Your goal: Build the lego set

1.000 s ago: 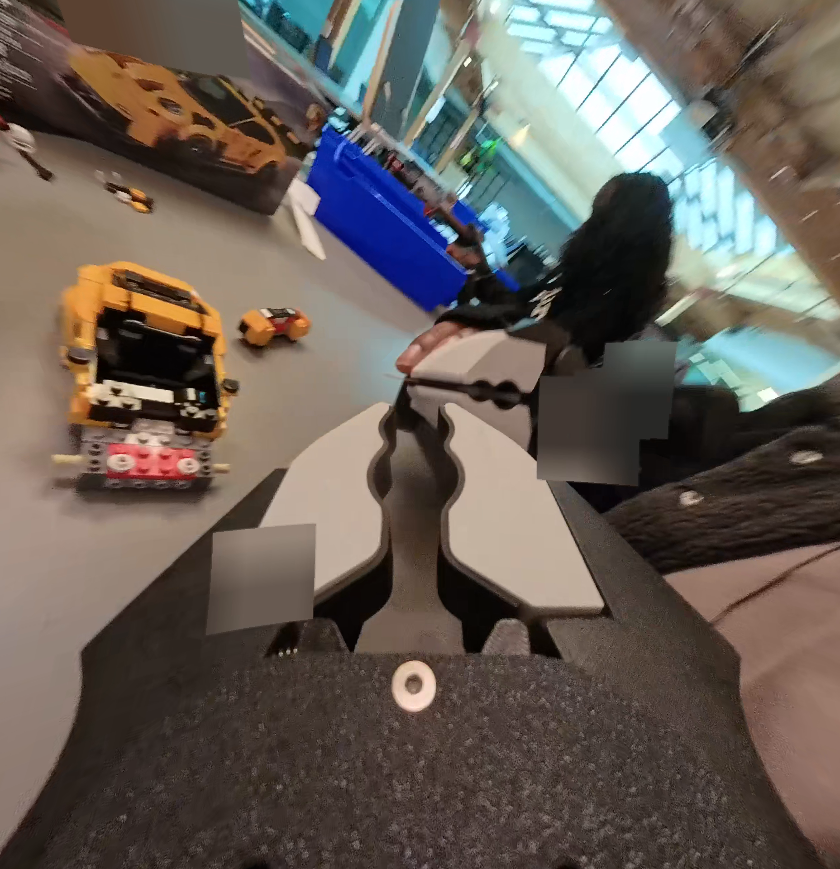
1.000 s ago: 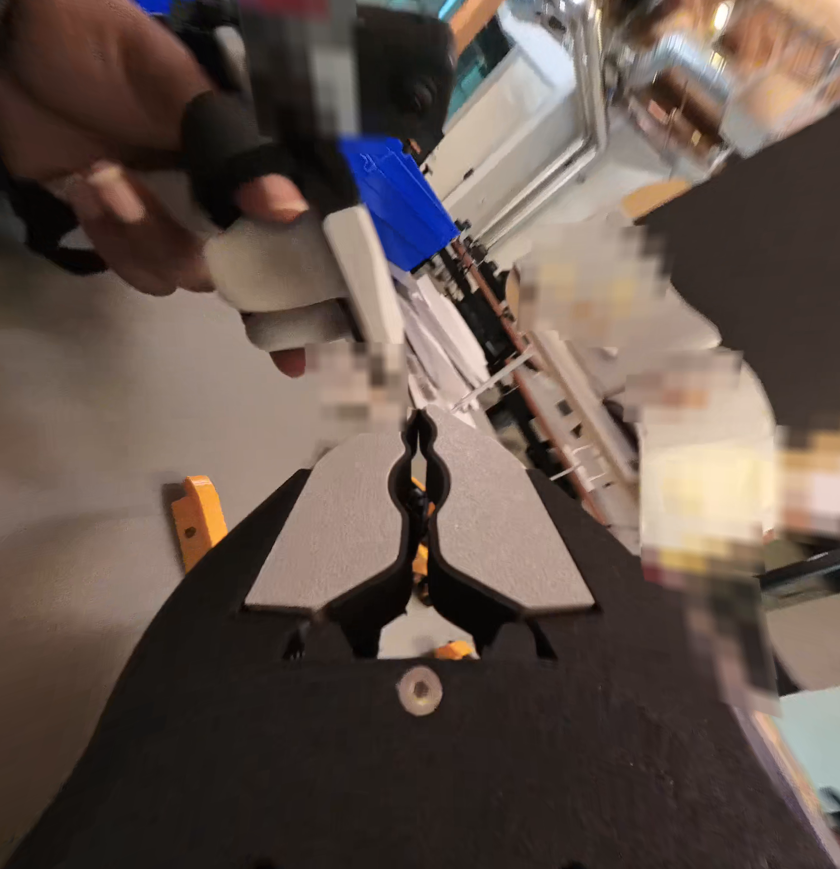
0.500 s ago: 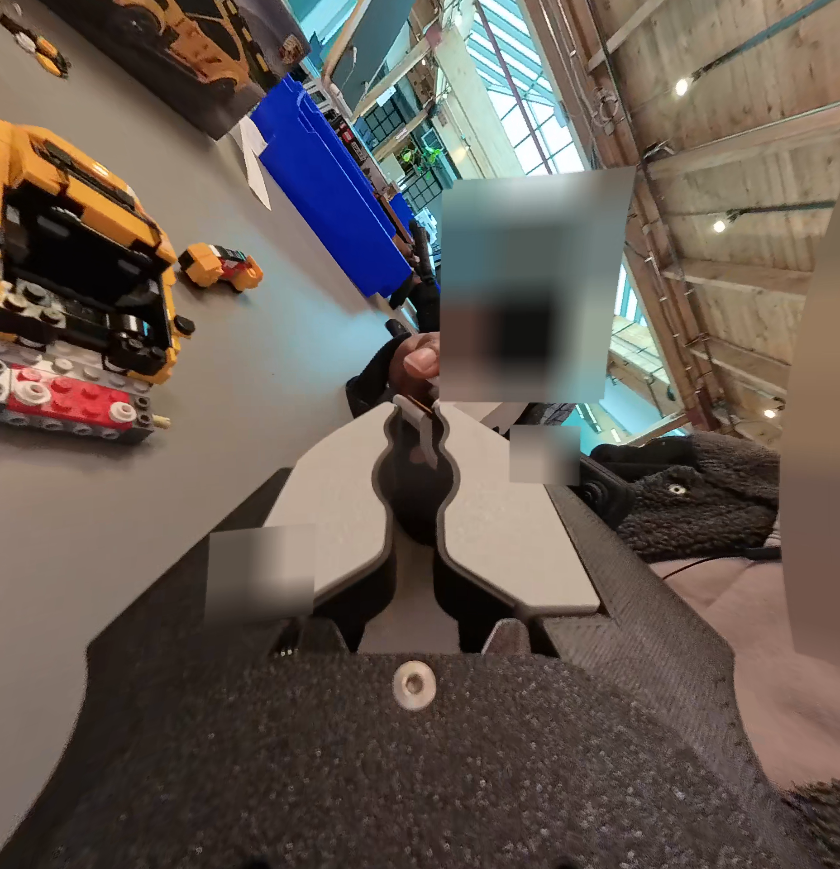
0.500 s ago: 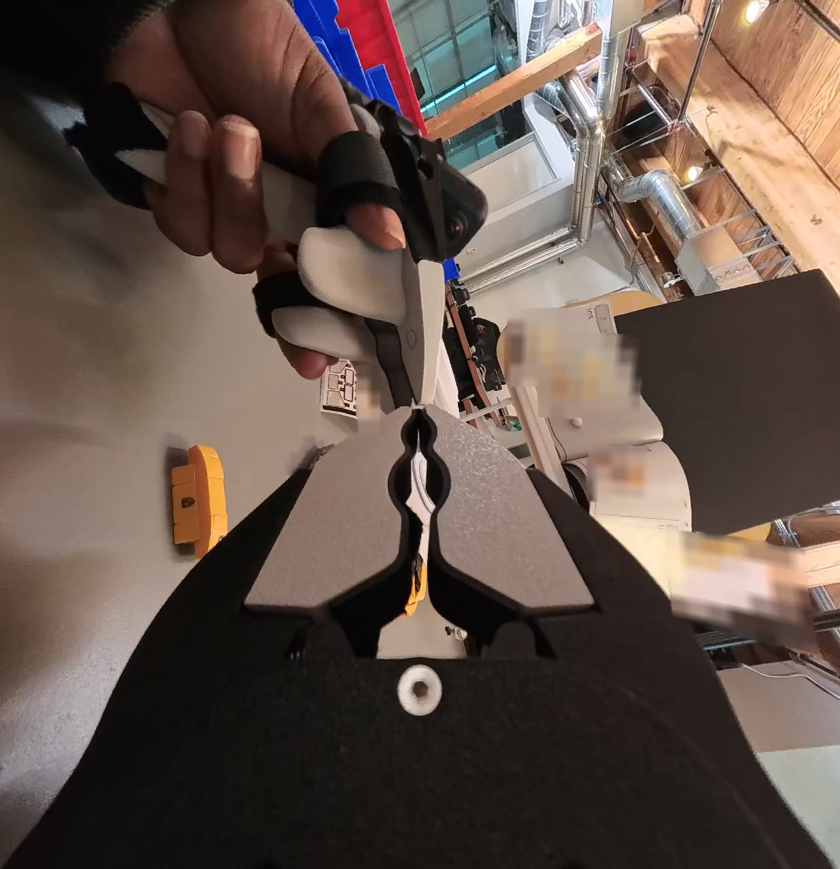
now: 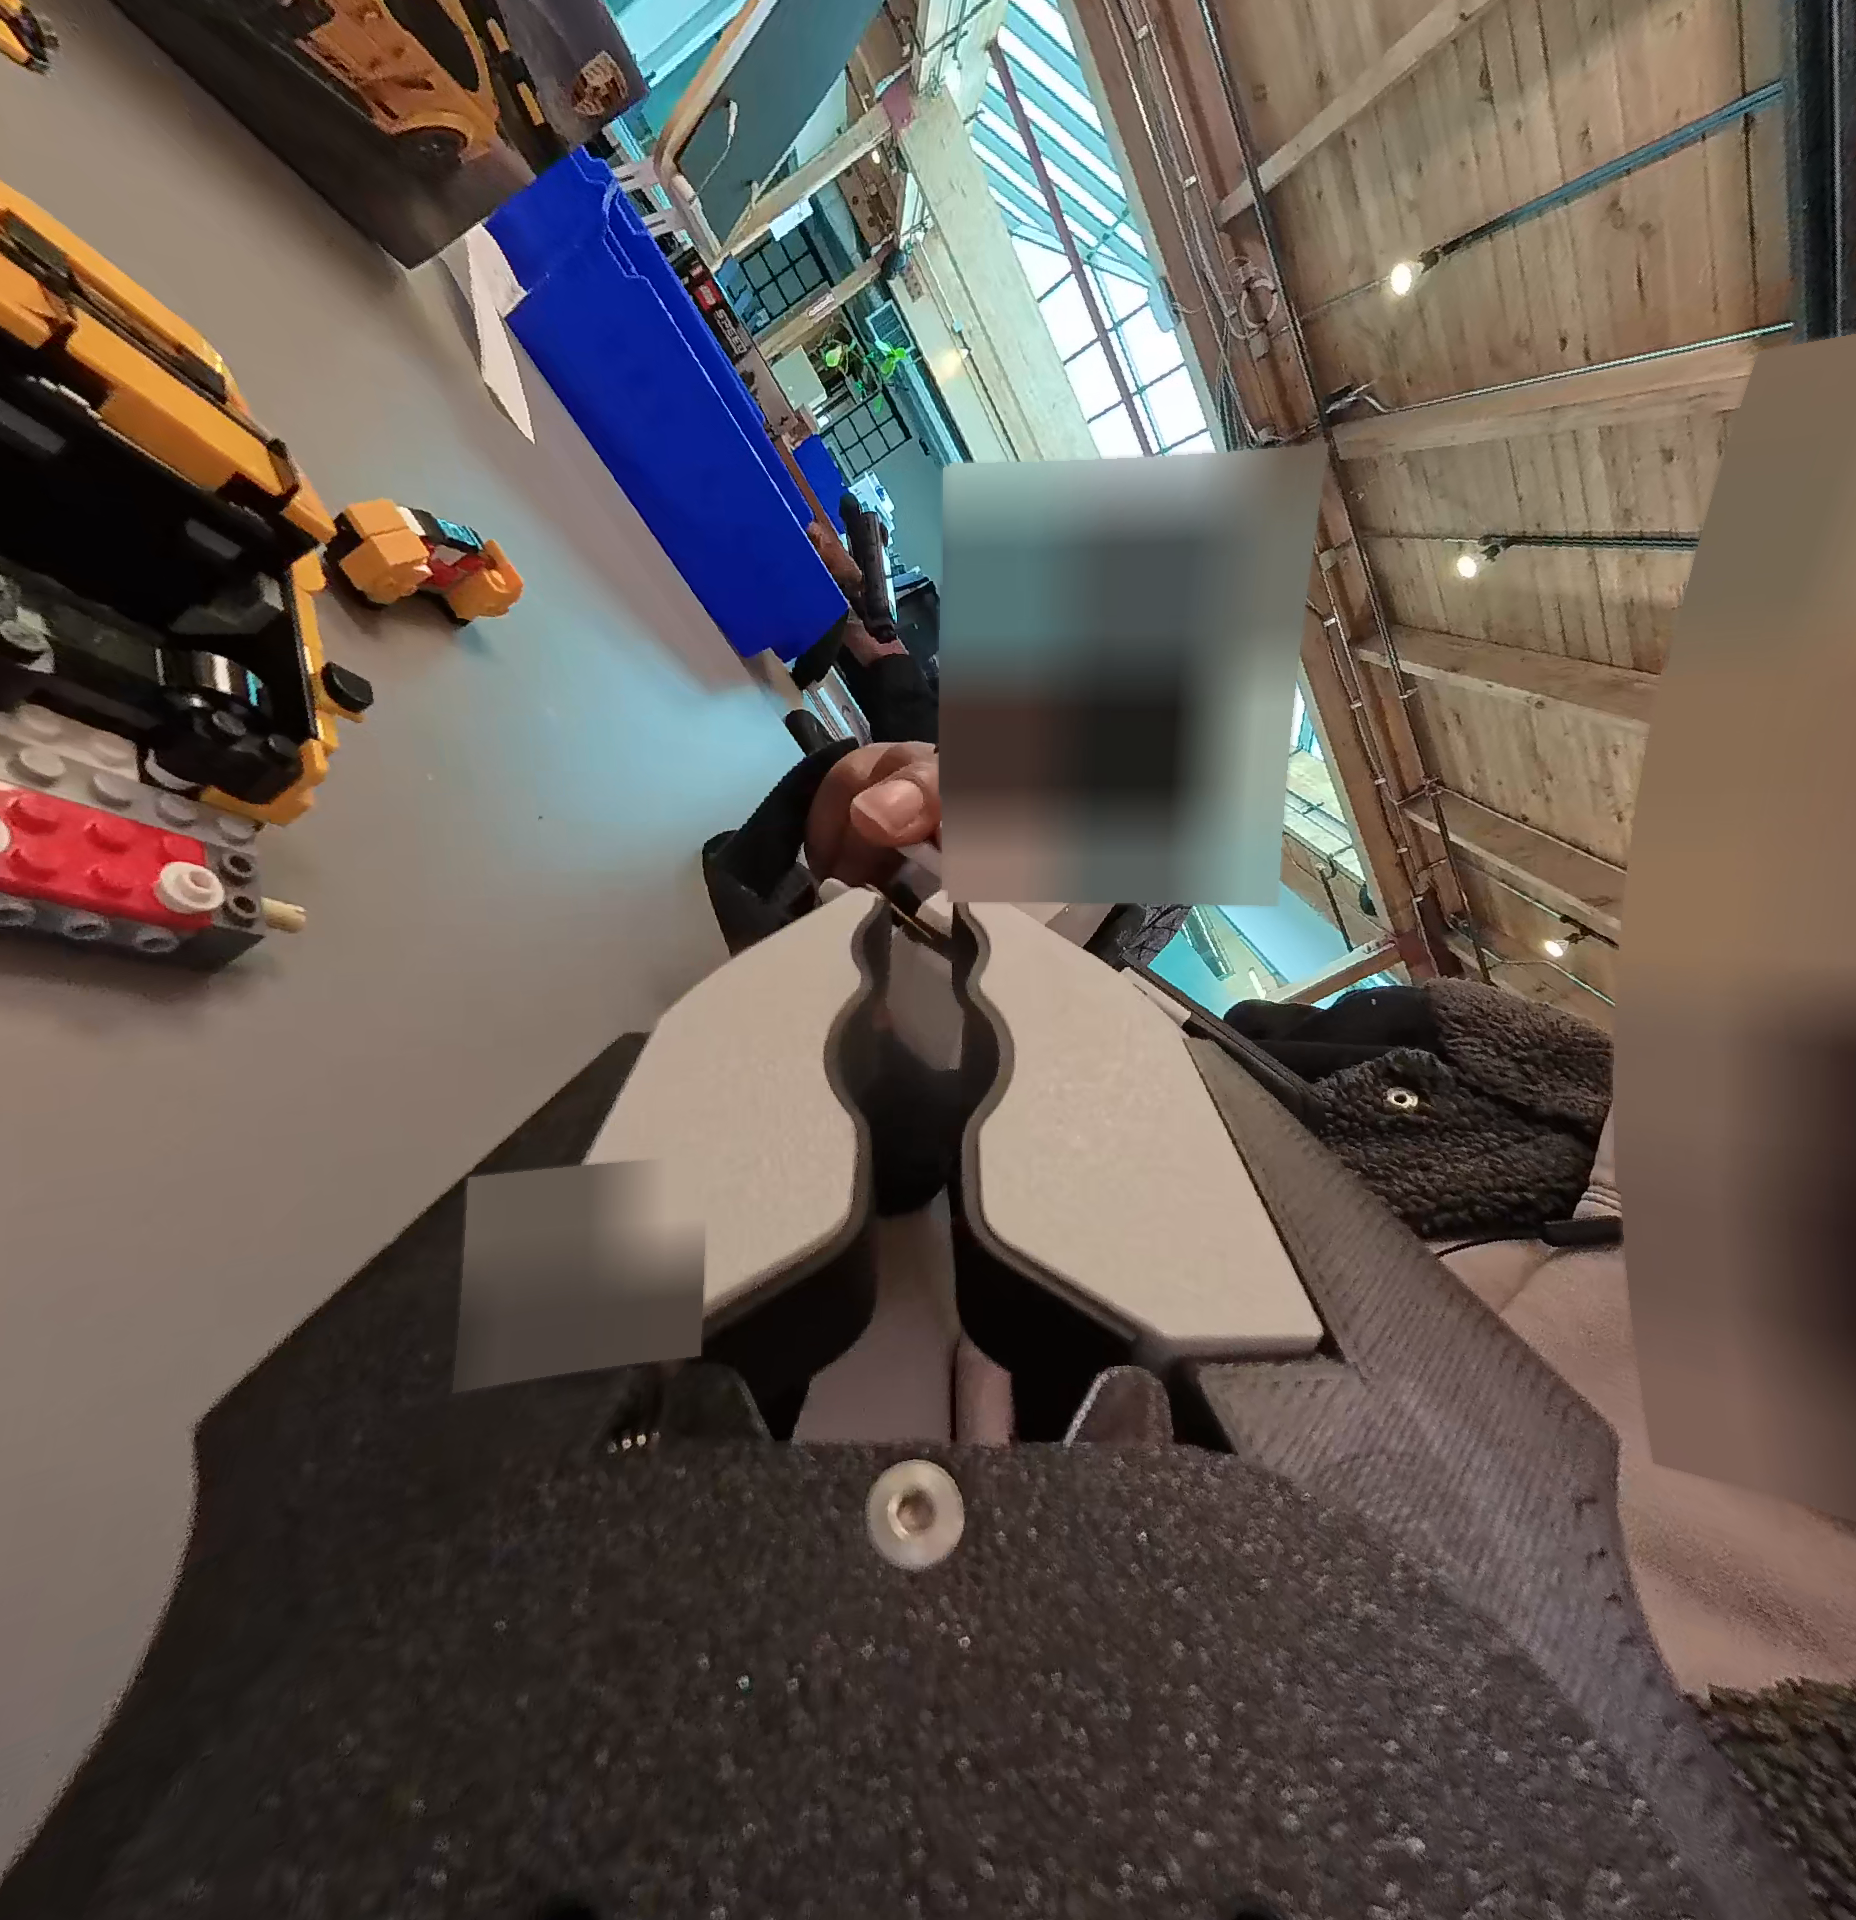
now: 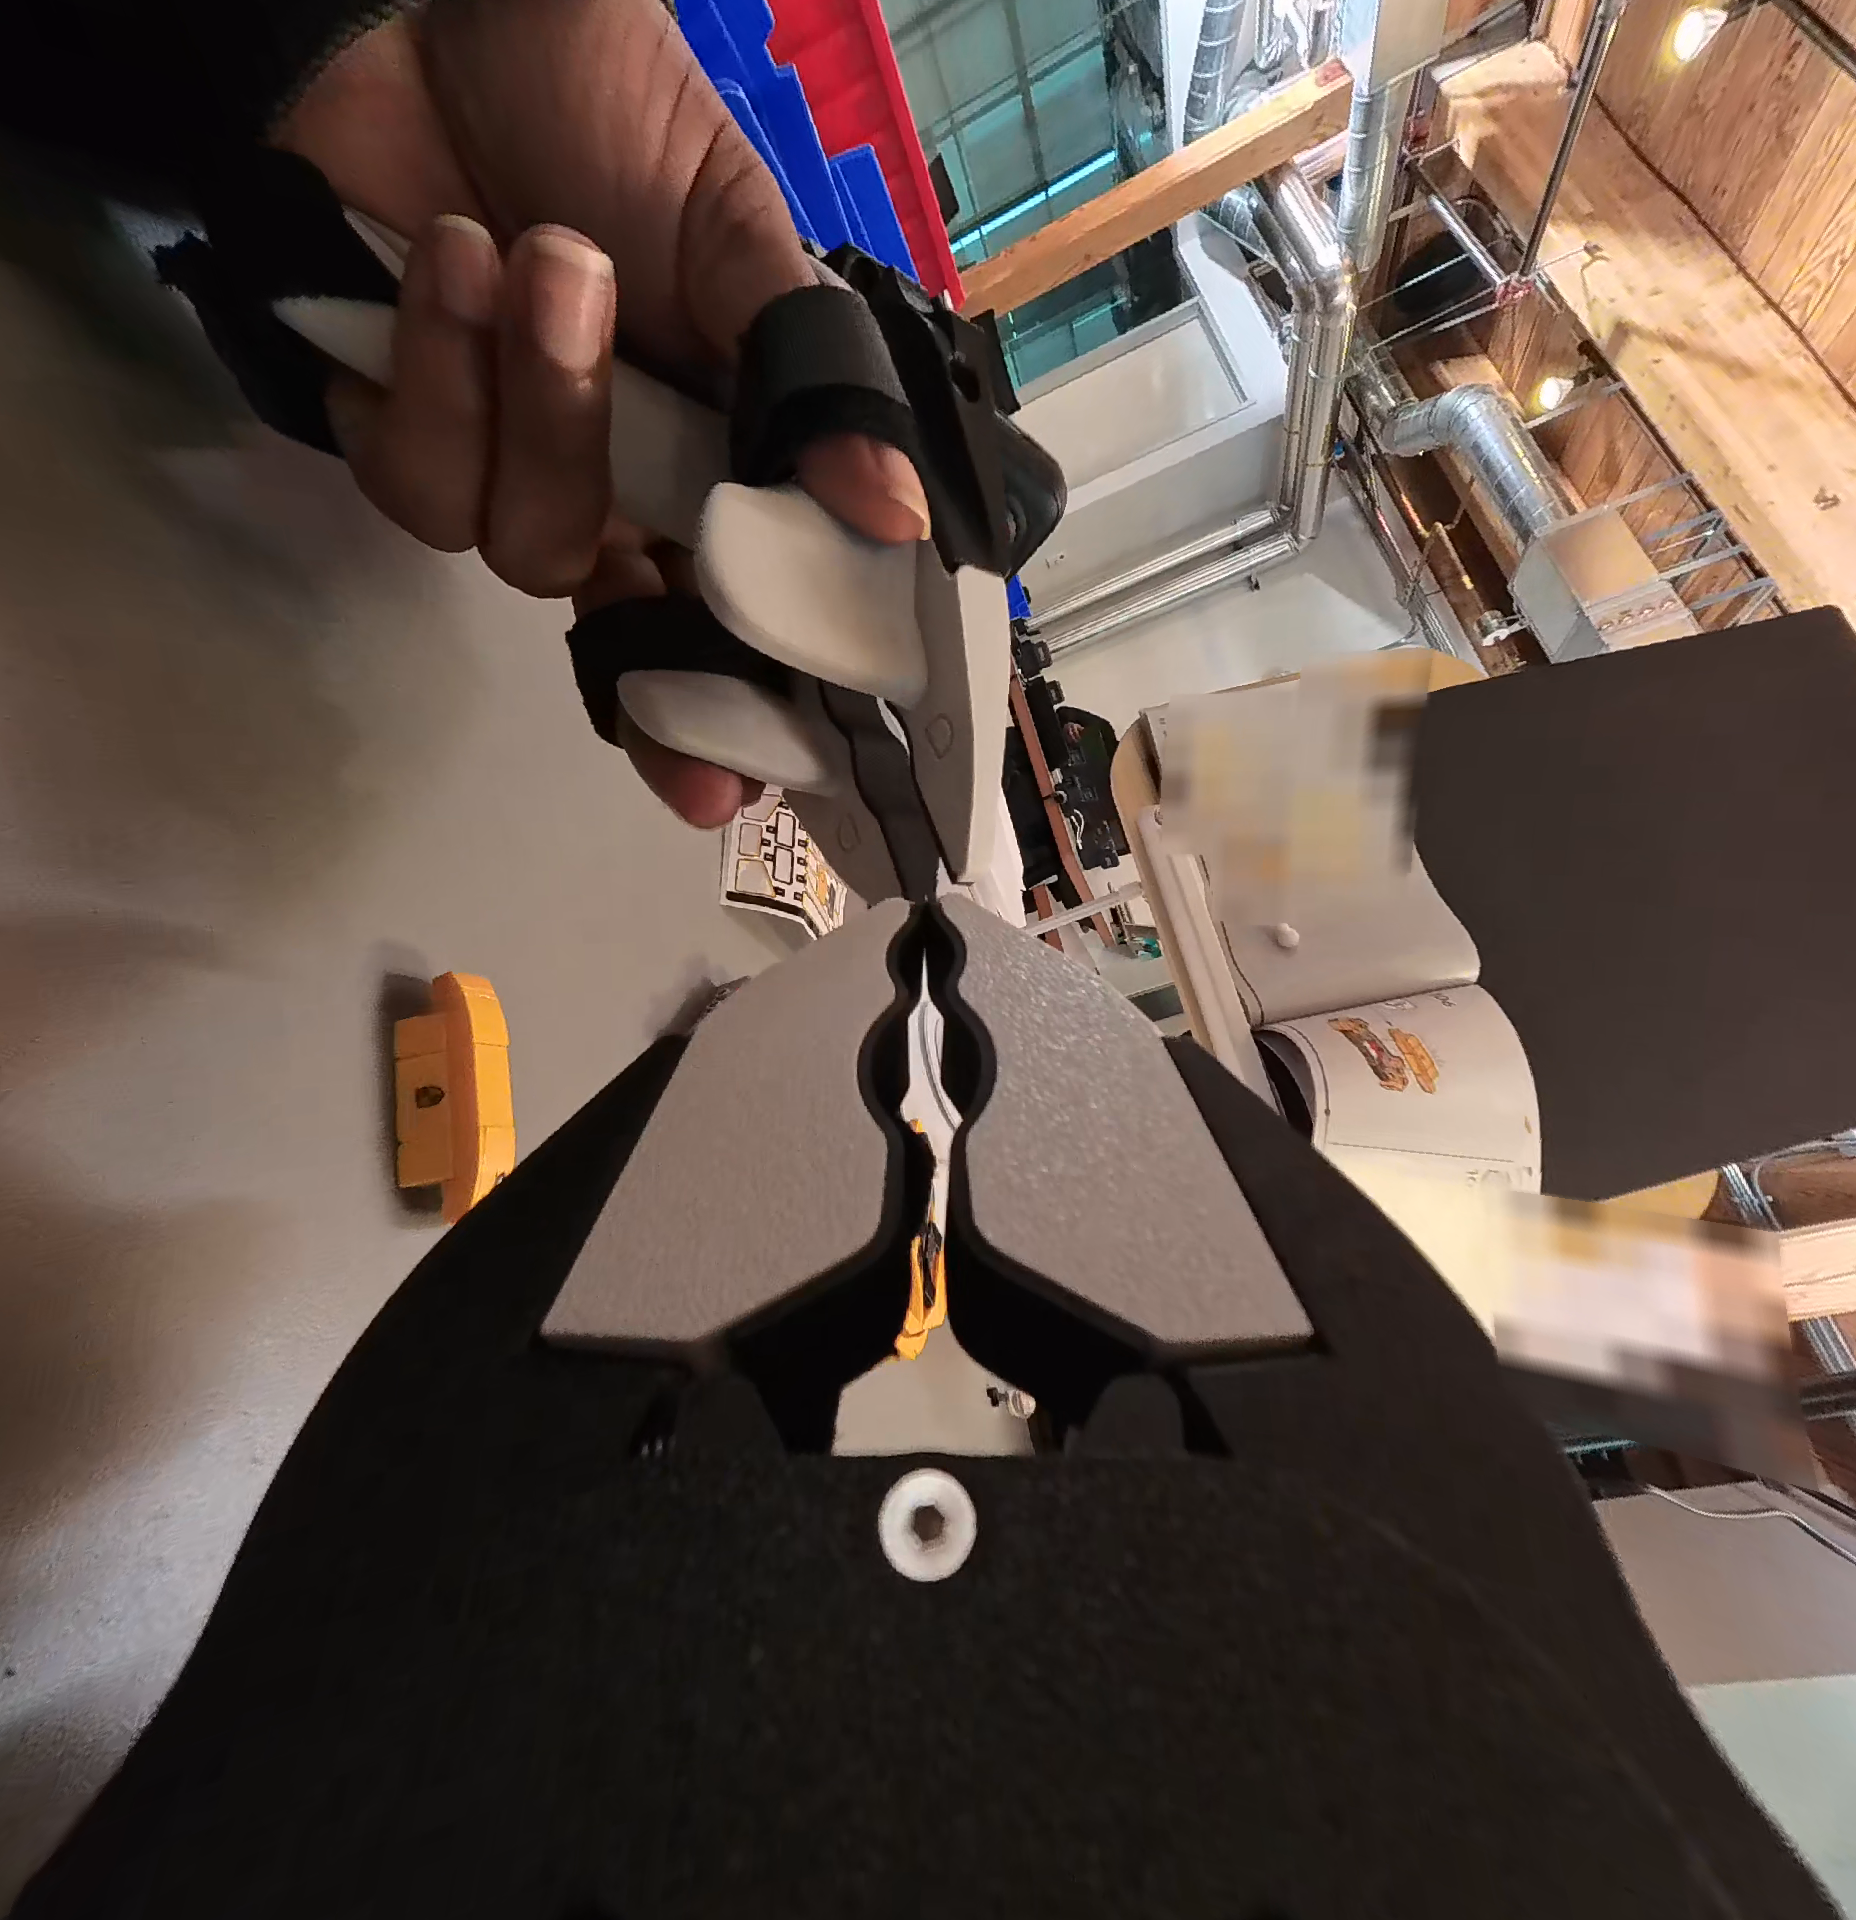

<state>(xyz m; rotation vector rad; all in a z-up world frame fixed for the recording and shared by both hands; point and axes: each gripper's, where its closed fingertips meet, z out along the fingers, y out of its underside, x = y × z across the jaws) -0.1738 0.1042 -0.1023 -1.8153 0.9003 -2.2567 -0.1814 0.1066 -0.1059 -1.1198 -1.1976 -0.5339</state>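
- Grey fingertips of the two grippers are meeting tip to tip in mid-air above the table (image 5: pixel 508 1039), each camera looking straight at the other tool.
- In the left wrist view, the left gripper (image 5: pixel 919 920) is showing a narrow gap at its tips, with the other tool's thin dark tip poking into it; whether it is actually pinching anything I cannot tell.
- In the right wrist view, the right gripper (image 6: pixel 926 914) is sitting with its jaws all but closed, tips nearly touching; any small piece between them is too fine to make out.
- Directly above those tips, the left gripper (image 6: pixel 929 821) is pointing down at them, carried by a hand (image 6: pixel 591 312) wearing black finger straps.
- At the left edge of the left wrist view, the half-built yellow lego car (image 5: pixel 124 582) is resting on the table, its black interior and red-and-grey studded base exposed.
- Just right of the car, a small orange-and-red sub-assembly (image 5: pixel 425 561) is lying apart from it.
- Behind them, toward the upper middle, a blue bin (image 5: pixel 675 436) is standing beside the set's box (image 5: pixel 404 104).
- In the right wrist view, a loose yellow lego piece (image 6: pixel 451 1091) is lying on the table at left of centre, and an open instruction booklet (image 6: pixel 1402 1081) is curling at the right.
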